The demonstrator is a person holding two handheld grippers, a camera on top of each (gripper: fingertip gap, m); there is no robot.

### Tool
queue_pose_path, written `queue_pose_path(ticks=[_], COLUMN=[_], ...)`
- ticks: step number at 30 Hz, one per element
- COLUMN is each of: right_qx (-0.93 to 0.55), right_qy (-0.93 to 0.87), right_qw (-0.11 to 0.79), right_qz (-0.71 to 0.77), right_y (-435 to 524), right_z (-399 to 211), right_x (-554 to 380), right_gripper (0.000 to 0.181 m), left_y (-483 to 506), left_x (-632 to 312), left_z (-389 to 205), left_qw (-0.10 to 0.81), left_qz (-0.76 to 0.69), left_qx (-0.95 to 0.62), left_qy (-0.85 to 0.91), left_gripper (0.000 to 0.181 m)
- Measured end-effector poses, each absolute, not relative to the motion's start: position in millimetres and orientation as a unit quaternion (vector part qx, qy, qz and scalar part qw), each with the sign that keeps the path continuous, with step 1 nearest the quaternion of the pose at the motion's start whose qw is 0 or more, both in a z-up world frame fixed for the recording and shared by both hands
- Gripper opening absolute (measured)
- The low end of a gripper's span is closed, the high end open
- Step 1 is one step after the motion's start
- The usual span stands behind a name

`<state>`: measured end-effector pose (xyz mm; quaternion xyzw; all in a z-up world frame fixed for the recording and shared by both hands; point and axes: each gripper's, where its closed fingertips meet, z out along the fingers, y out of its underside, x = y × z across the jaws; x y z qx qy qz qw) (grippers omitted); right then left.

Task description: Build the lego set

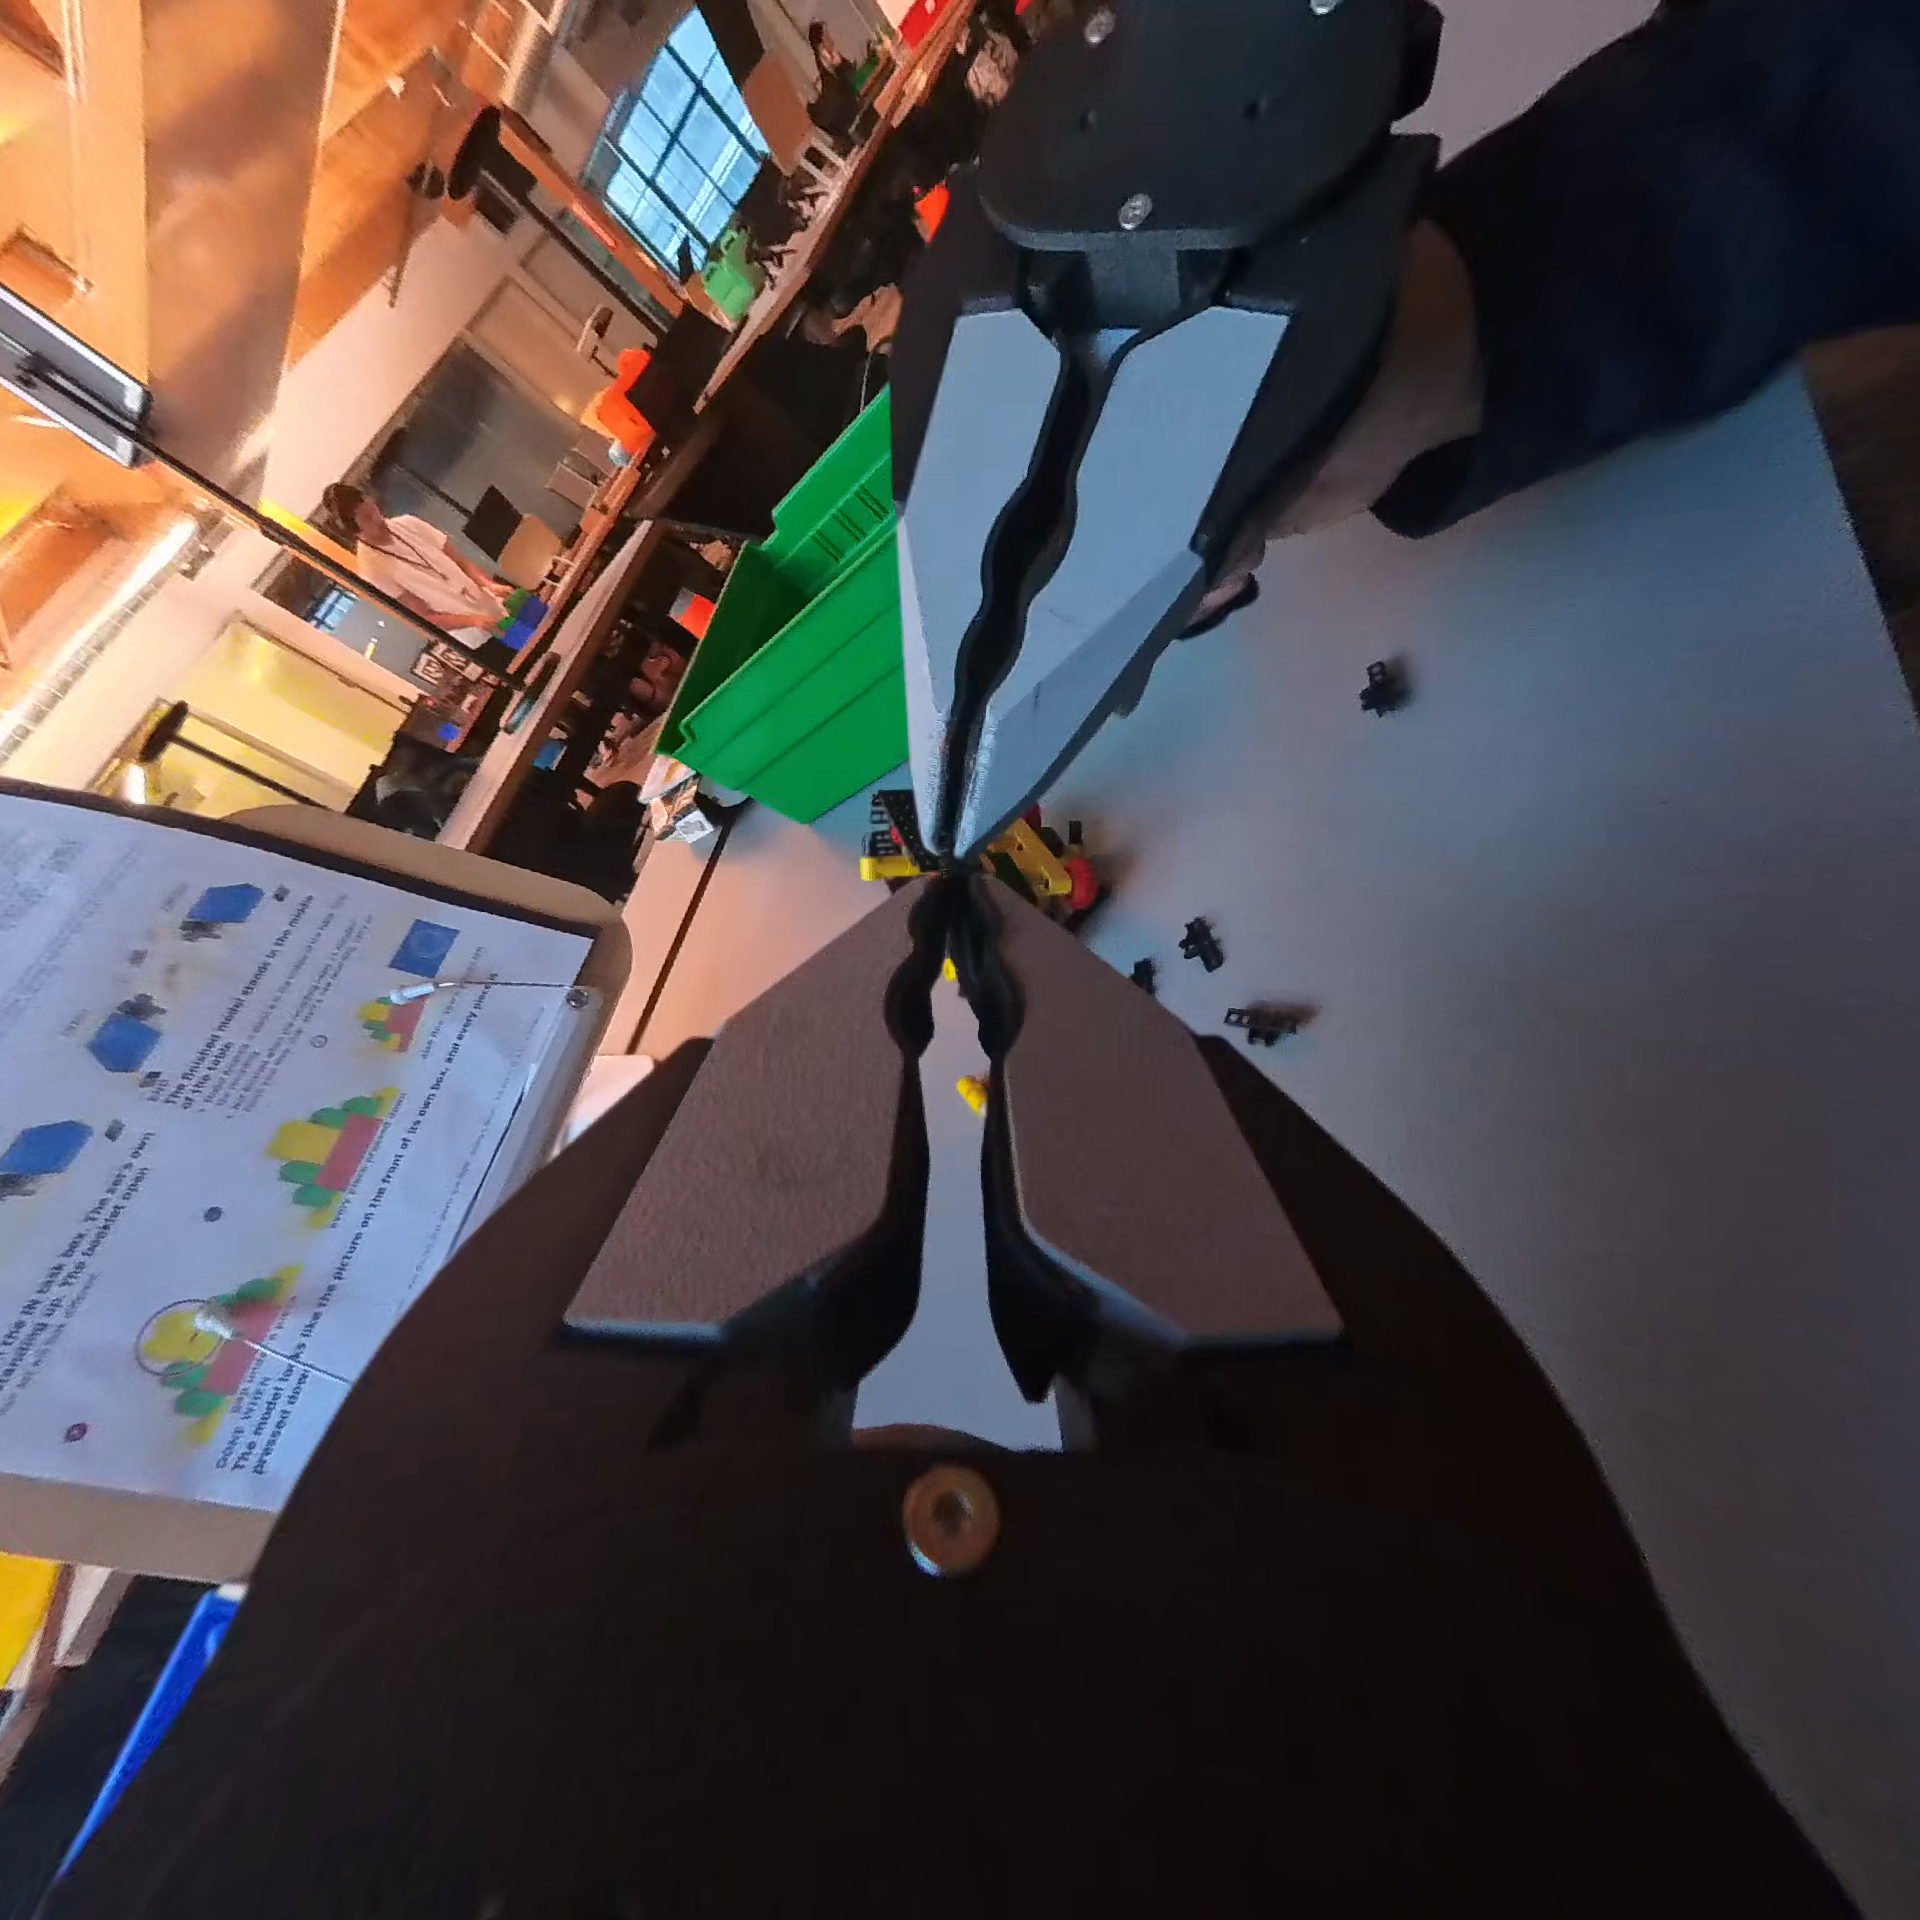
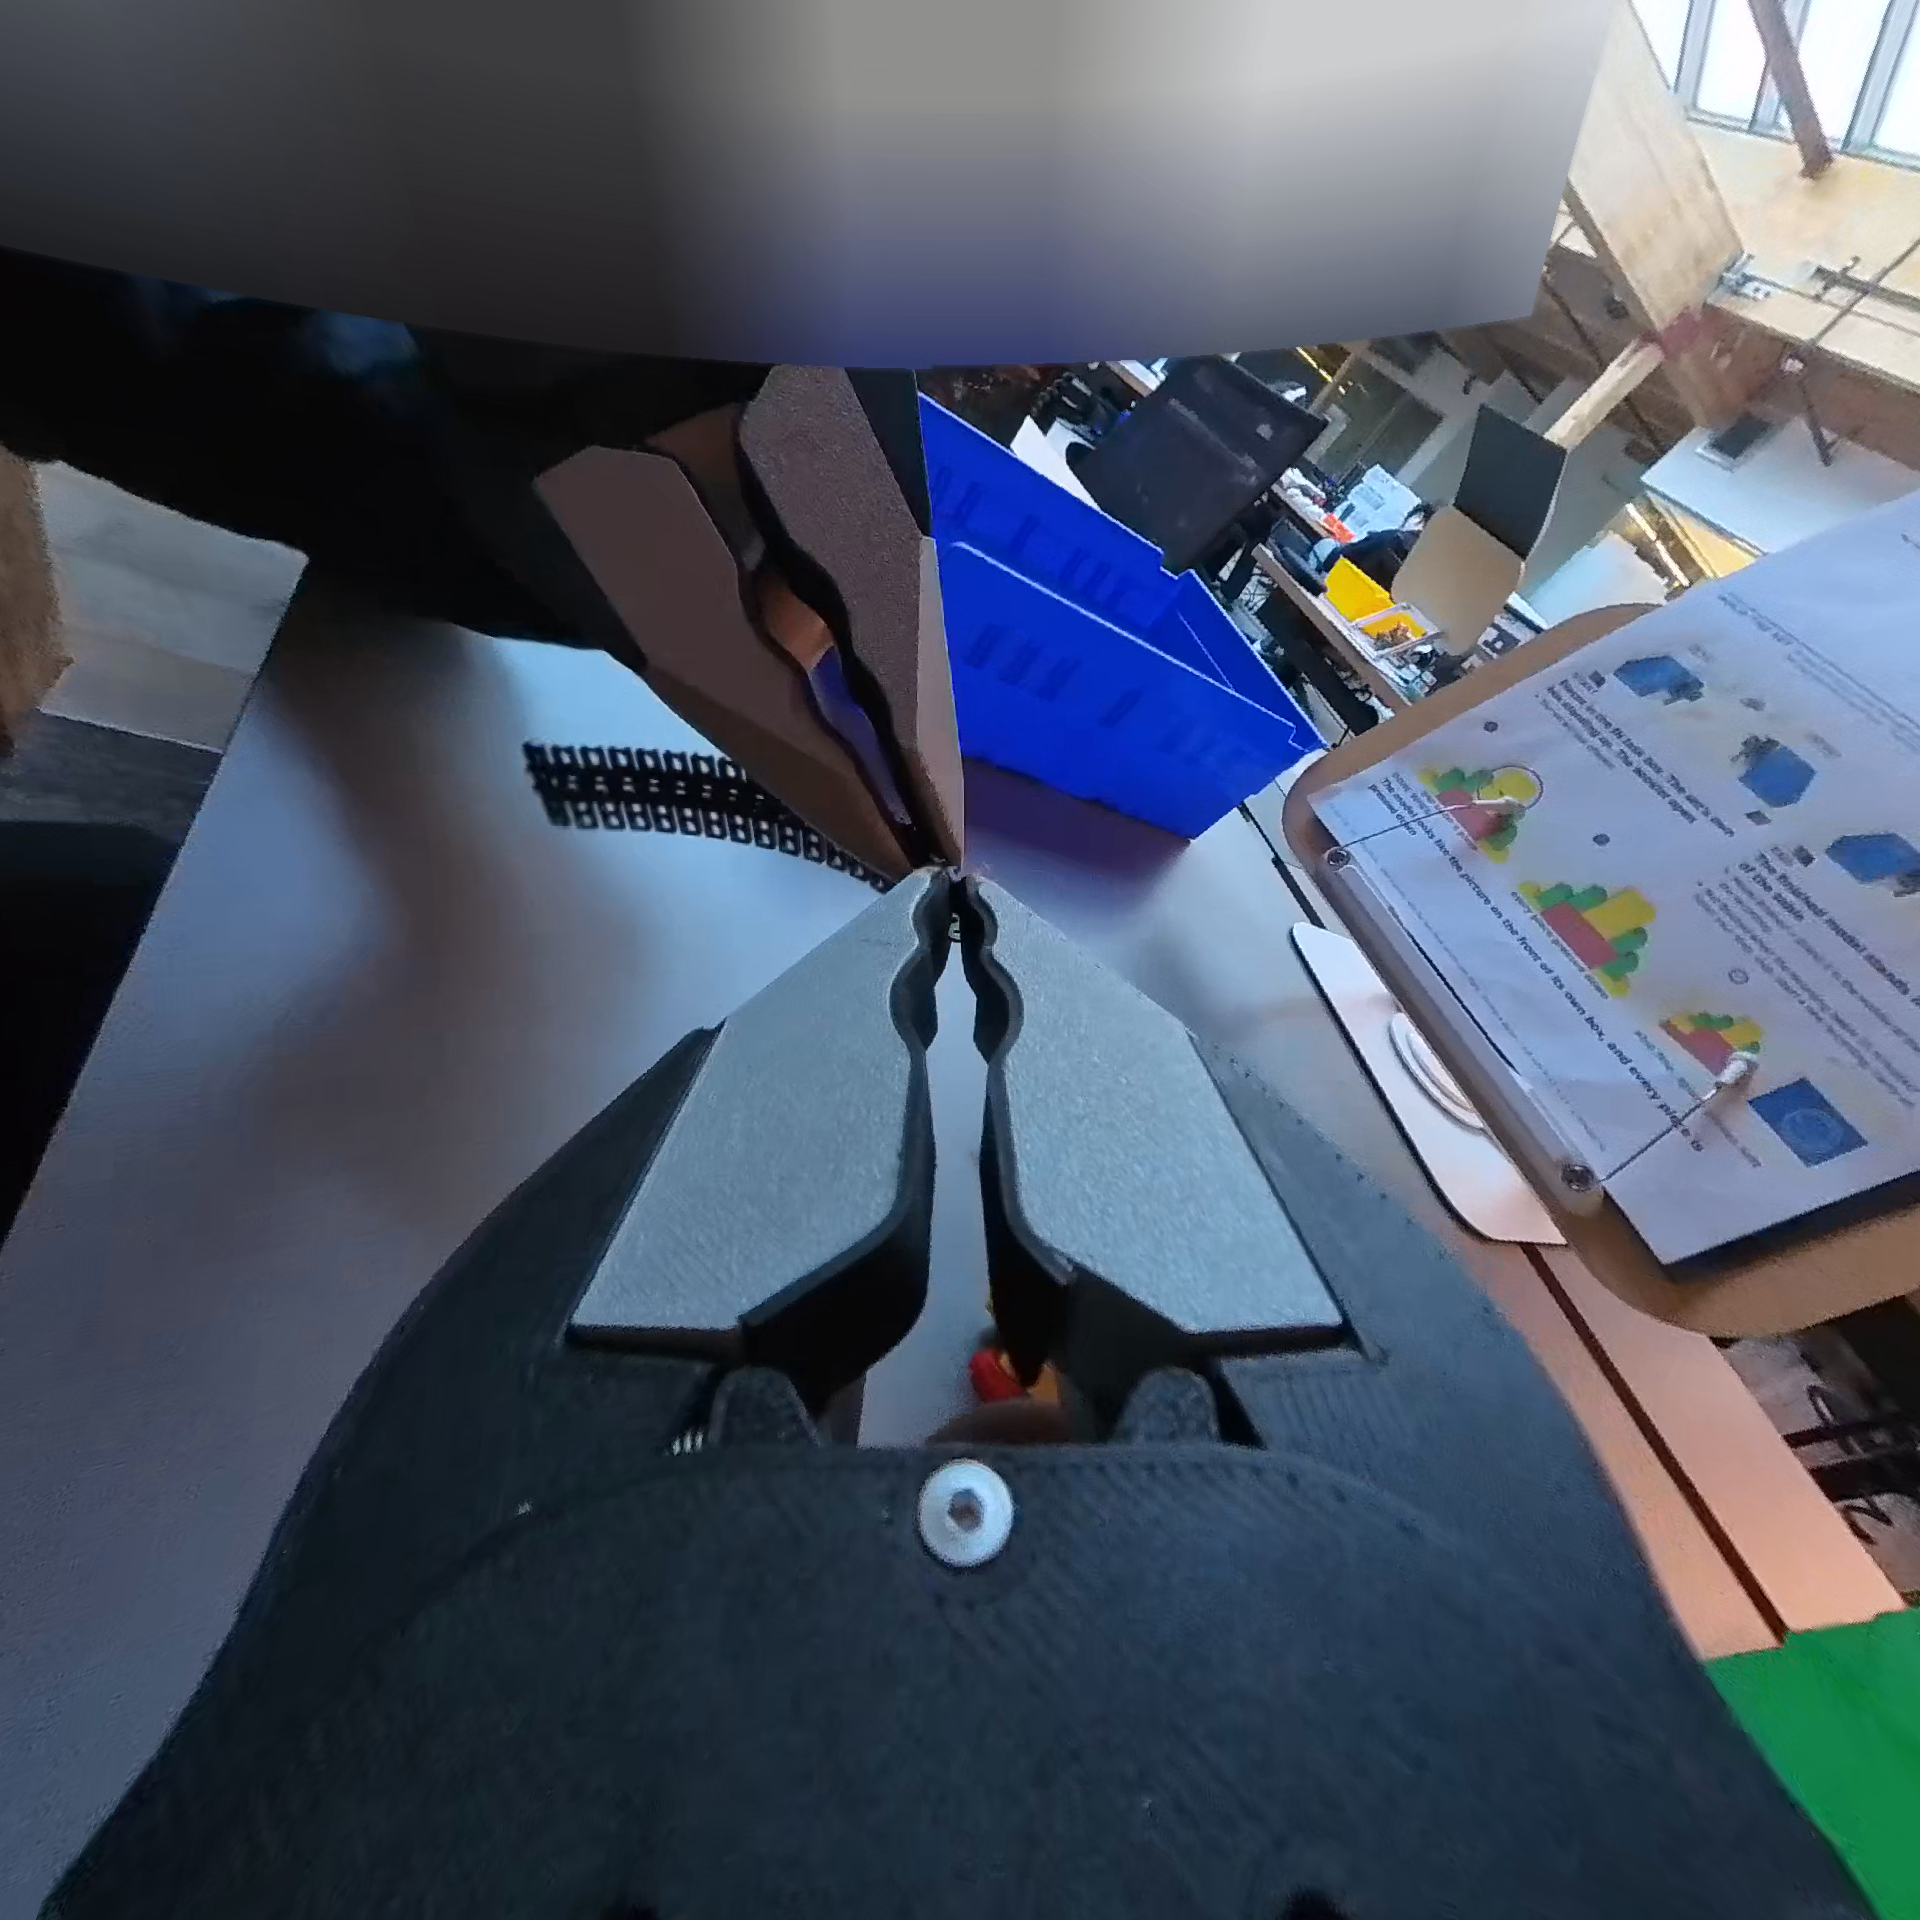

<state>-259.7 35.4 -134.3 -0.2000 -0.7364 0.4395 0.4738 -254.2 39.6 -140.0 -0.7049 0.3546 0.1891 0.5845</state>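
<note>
My left gripper (image 1: 951, 883) and right gripper (image 2: 951, 883) meet tip to tip above the pale grey table (image 1: 1558, 935), both pinched nearly closed on something too small to tell. The yellow-and-green lego model (image 1: 1049, 868) sits near the green plastic bin (image 1: 810, 665) at the table's far edge, in a wood-beamed workshop.

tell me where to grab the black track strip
Take the black track strip at its free end, pinching across its narrow width from straight above. It lies flat on the table, long and thin; its other end runs toward the left tongs and right tongs, shut tip to tip.
</note>
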Motion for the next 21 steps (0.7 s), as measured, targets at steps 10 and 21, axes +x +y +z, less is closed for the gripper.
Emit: queue_pose_path(ticks=[10, 21], right_qx=[-0.299, -0.357], right_qy=[-0.692, -0.854], right_qw=[0.429, 0.252], right_qz=[0.498, 0.284], right_y=[73.3, 85.7], right_z=[-121.1, -245.8], right_x=[-266.9, -259.9], right_gripper=[0.0, 0.015], left_y=[39.1, 48.5], left_x=[-235.2, -275.9], left_z=[-145.3, -192.2], left_qw=[0.599, 0.527], left_qz=[0.157, 0.009], left_qx=[-0.681, -0.792], left_qy=[0.39, 0.307], left_gripper=[0.0, 0.0])
